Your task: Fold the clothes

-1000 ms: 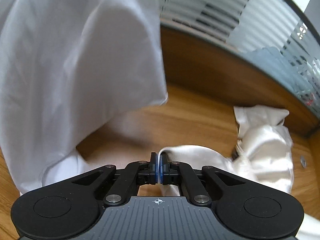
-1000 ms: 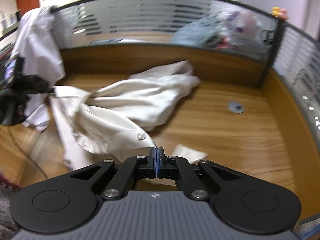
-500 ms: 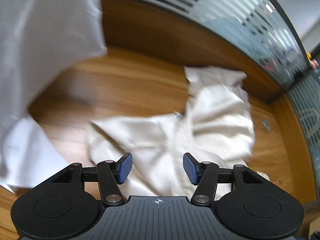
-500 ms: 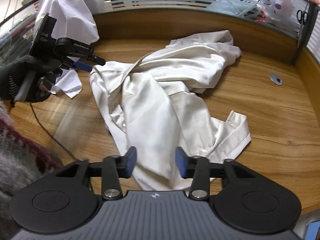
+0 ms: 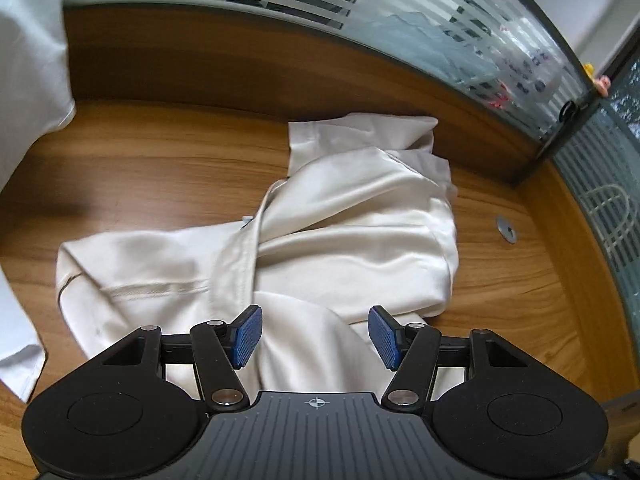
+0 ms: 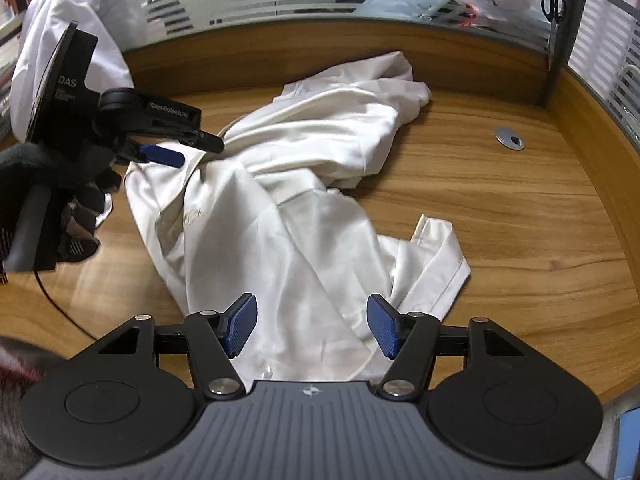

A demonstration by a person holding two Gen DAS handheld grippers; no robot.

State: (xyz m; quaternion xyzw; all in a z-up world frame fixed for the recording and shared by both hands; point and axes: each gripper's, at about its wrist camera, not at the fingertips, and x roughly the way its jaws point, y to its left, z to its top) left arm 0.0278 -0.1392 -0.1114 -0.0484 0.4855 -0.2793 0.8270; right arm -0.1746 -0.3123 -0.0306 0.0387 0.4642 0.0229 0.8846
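Note:
A cream shirt (image 5: 360, 240) lies crumpled and spread on the wooden desk (image 5: 140, 168). My left gripper (image 5: 316, 336) hovers over its near-left part, open, with cloth below the blue pads (image 5: 248, 334) but none pinched. In the right wrist view the shirt (image 6: 288, 208) runs from the back of the desk to the front edge, one cuffed sleeve (image 6: 436, 256) out to the right. My right gripper (image 6: 312, 330) is above the hem, its jaws opening, nothing gripped. The left gripper (image 6: 188, 150), held by a gloved hand (image 6: 60, 208), hangs over the collar end.
A second white garment (image 6: 60, 40) hangs over the glass partition at the left, also the white garment (image 5: 28, 80). A grey round grommet (image 6: 509, 138) sits in the desk at the right. Scissors (image 6: 554, 8) hang on the partition post. A thin cable (image 6: 52, 300) runs along the front left.
Both grippers were shut on the shirt and have let go and opened. The shirt has dropped and spread on the desk. The left gripper swung right, away from the hanging white garment.

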